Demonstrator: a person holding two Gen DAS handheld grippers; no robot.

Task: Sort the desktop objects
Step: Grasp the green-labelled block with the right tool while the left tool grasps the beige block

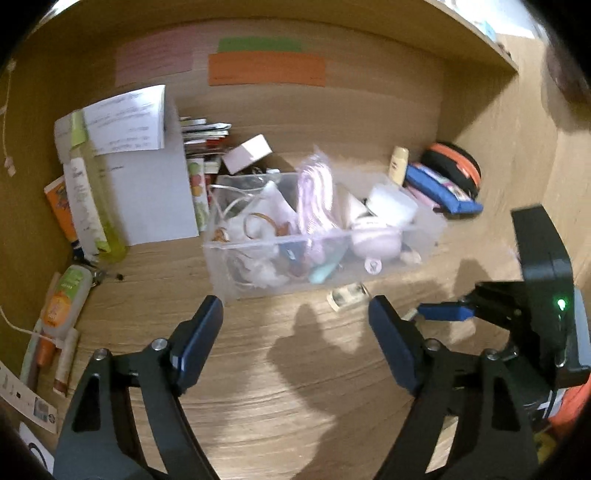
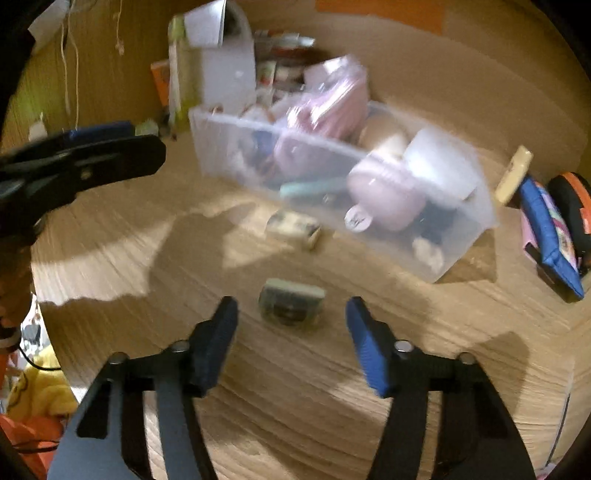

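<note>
A clear plastic bin (image 1: pixel 424 236) full of small items stands on the wooden desk; it also shows in the right wrist view (image 2: pixel 221 147). Two small packets lie on the desk: one (image 2: pixel 293 226) beside the bin's front wall, also in the left wrist view (image 1: pixel 347 295), and one (image 2: pixel 291 301) just ahead of my right gripper (image 2: pixel 291 317). The right gripper is open and empty, its fingers either side of that packet's near end. My left gripper (image 1: pixel 295 314) is open and empty, in front of the bin. The right gripper appears side-on in the left wrist view (image 1: pixel 443 310).
Bottles and tubes (image 1: pixel 66 299) lie at the left. A white box (image 1: pixel 147 192) and stacked booklets (image 1: pixel 203 140) stand behind the bin. A blue pouch (image 1: pixel 443 192), a black-orange case (image 1: pixel 458 166) and a cream tube (image 1: pixel 399 164) sit at the right. A shelf (image 1: pixel 476 33) hangs overhead.
</note>
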